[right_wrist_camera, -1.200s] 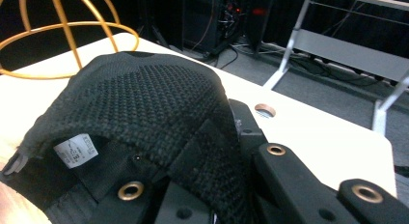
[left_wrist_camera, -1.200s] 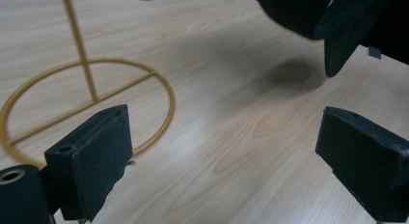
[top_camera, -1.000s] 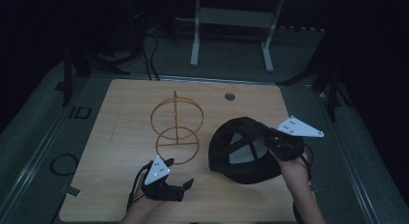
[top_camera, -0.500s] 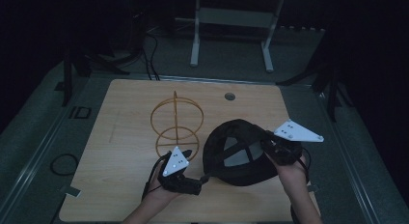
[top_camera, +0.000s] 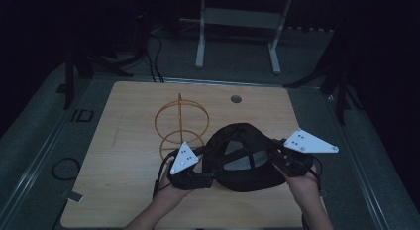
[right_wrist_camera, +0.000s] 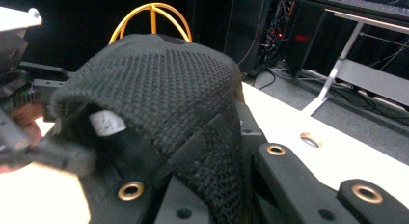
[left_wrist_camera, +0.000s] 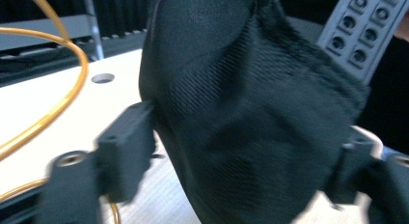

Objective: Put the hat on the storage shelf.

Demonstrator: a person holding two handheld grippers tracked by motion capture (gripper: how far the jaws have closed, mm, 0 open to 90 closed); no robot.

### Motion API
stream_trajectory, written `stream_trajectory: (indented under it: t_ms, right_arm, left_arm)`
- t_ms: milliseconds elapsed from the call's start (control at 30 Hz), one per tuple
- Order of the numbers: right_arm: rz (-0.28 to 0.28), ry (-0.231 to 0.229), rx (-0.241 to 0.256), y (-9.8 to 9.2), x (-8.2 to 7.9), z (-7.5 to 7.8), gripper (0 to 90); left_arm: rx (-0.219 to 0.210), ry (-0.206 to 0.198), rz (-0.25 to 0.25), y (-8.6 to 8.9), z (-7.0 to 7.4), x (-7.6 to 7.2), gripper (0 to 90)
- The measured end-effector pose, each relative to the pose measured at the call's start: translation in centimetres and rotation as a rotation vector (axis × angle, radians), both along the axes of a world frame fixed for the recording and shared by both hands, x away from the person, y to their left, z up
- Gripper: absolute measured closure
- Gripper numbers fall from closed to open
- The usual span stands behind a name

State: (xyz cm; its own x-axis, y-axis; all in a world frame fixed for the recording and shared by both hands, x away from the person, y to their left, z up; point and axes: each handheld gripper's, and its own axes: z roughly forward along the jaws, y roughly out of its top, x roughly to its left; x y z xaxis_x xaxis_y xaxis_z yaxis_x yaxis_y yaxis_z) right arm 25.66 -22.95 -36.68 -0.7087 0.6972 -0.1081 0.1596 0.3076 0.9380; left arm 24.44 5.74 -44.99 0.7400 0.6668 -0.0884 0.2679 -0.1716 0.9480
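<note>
A dark room surrounds a pale wooden table (top_camera: 124, 190) that fills the middle of the high view, with a white metal frame (top_camera: 237, 31) on the floor at the top centre. A black knitted cap (top_camera: 242, 158) sits low in the centre of that view, opening turned up so its lining shows, held between the two tools. Just behind it, towards the upper left, stands a yellow wire stand (top_camera: 181, 123) made of hoops.

The cap looks light, soft and floppy, with stretch in the knit; it should sag wherever it is not supported, so the thick folded rim on opposite sides seems the best place to take hold.

The right gripper (top_camera: 283, 158) pinches the rim at the cap's right edge; in the right gripper view the fabric is clamped between its jaws. The left gripper (top_camera: 205, 176) is at the cap's left edge with its jaws spread wide and fabric bulging between them, not yet nipped.

Compared with a second ago, the left gripper has travelled from the bare table at lower left up to the cap's rim, and the cap has shifted a little leftward, nearer the stand.
</note>
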Motion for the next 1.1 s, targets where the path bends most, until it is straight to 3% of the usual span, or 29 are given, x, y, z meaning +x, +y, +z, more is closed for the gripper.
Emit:
stream_trajectory:
  t_ms: [133, 200, 333, 367, 400, 600, 700, 800, 967, 1100]
  right_arm:
    - [0.007, 0.006, -0.003, -0.2, -0.3, -0.2, 88.6]
    - [0.011, 0.005, -0.008, -0.3, -0.4, -0.4, 88.6]
    - [0.004, 0.020, -0.014, -0.5, -0.5, -0.7, 88.5]
    - [0.000, 0.027, -0.012, -0.6, -0.5, -0.9, 88.5]
    - [-0.014, 0.036, -0.009, -0.9, -0.6, -1.2, 88.4]
    - [-0.049, 0.040, 0.000, -1.8, -1.0, -2.2, 88.3]
    - [-0.068, 0.039, 0.003, -2.3, -1.2, -2.7, 88.4]
    - [-0.097, 0.050, 0.002, -2.7, -1.2, -3.3, 88.4]
    - [-0.143, 0.053, -0.038, -2.7, -1.1, -4.3, 88.2]
    - [-0.159, 0.066, -0.029, -2.8, -1.1, -4.9, 88.2]
  left_arm:
    - [0.029, 0.012, 0.032, -0.4, 0.2, 0.2, 48.0]
    - [0.047, 0.014, 0.079, -0.8, 0.4, 0.3, 59.4]
    - [0.030, 0.023, 0.103, -1.0, 0.8, 0.6, 79.2]
    - [0.019, 0.018, 0.113, -1.2, 1.1, 0.7, 79.2]
    - [0.019, 0.006, 0.125, -1.3, 1.2, 0.8, 86.5]
    - [0.026, -0.038, 0.128, -2.1, 2.5, 1.3, 88.1]
    - [0.057, -0.072, 0.127, -2.7, 3.2, 1.6, 88.4]
    - [0.051, -0.087, 0.135, -3.1, 3.9, 1.8, 88.4]
    - [0.053, -0.120, 0.131, -3.5, 4.5, 1.6, 88.4]
    - [0.051, -0.113, 0.121, -3.6, 4.4, 1.7, 88.5]
